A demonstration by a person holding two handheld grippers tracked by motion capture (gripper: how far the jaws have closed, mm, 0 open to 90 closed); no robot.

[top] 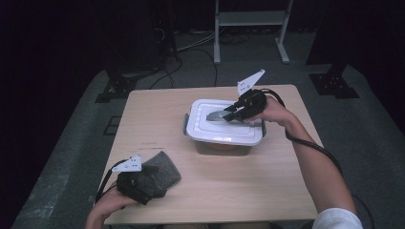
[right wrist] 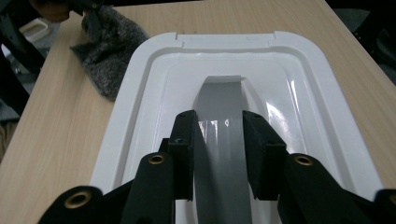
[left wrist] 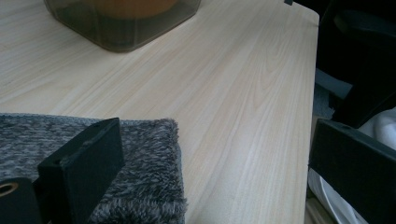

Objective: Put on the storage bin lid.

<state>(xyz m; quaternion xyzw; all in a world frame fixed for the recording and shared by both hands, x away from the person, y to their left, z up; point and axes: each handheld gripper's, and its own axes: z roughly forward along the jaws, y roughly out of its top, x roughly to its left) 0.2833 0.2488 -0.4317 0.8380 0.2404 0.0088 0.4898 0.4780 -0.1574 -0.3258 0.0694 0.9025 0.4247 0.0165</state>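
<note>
Grey handle (right wrist: 219, 140) at the frame's centre is pinched by the right gripper (right wrist: 218, 154); the white lid (right wrist: 327, 116) could slip if lifted crooked. The left gripper (left wrist: 210, 158) is held open over the cloth (left wrist: 149, 154).

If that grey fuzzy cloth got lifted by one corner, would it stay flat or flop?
Probably flop: the cloth looks soft and shaggy and lies limp on the table. Likely light. Its fuzzy pile should grip rather than slip between the left gripper and its wide-open jaws.

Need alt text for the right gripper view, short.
The right gripper has its two black jaws closed on the grey handle of a white box lid. A grey fuzzy cloth lies farther off on the wooden table.
</note>
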